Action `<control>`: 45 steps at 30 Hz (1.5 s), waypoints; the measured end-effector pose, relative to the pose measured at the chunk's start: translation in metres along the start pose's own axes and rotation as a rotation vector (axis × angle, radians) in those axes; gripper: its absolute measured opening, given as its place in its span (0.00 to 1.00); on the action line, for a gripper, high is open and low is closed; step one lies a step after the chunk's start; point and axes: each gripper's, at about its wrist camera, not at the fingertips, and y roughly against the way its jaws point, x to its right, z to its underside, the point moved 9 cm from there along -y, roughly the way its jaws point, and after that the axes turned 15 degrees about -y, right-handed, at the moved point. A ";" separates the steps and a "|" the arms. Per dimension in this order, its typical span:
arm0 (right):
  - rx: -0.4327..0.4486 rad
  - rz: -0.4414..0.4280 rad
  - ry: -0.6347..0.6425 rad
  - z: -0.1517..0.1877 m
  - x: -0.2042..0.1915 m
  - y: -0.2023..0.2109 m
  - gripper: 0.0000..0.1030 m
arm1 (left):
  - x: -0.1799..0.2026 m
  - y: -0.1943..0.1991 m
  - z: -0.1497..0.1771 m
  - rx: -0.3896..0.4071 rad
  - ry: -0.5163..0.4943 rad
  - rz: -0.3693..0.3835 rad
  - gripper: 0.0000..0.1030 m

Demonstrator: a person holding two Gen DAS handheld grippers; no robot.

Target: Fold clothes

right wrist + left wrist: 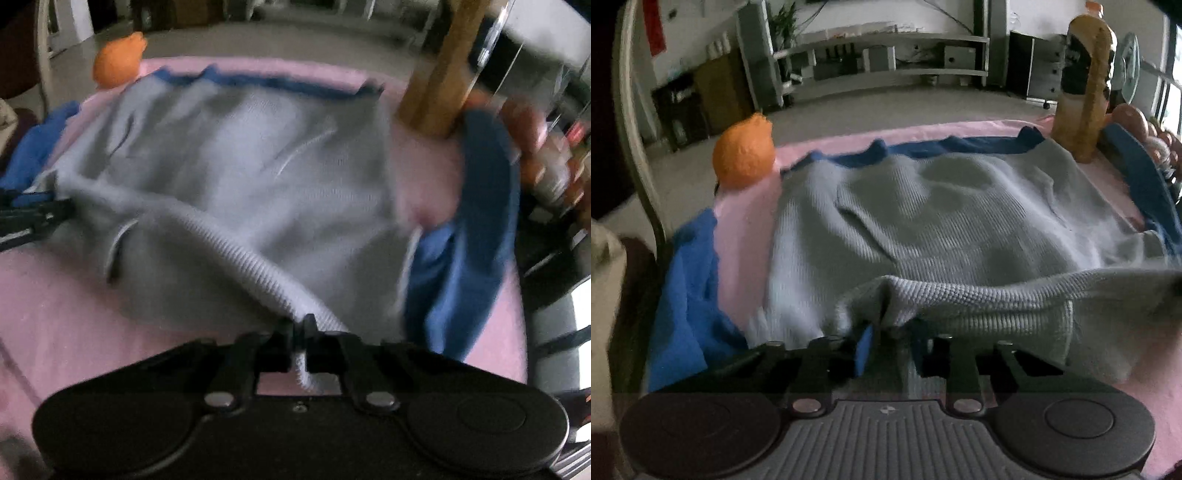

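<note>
I see the grey sweater [923, 206] spread flat on the pink cloth [746, 229], its ribbed hem [240, 254] folded back toward me and stretched as a raised band between my two claws. My right gripper [299, 328] is pinched tight on the hem's right end, with the rib knit running out between the fingers. My left gripper [886, 339] sits at the hem's other end under bunched knit; its fingers stand narrowly apart, and I cannot tell whether they press the fabric. The sweater's long axis runs away from the hem toward the far edge of the cloth, where a blue garment [960, 146] peeks out beneath it. The knit is fine-ribbed and soft, coarser at the hem. Beyond the sweater's far left corner sits an orange, dimpled round thing [744, 155]; at its far right corner stands a tall amber bottle [1086, 85].
</note>
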 end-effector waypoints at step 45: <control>-0.096 -0.463 -0.358 0.004 -0.043 -0.051 0.54 | 0.004 -0.011 -0.006 0.079 0.090 0.028 0.42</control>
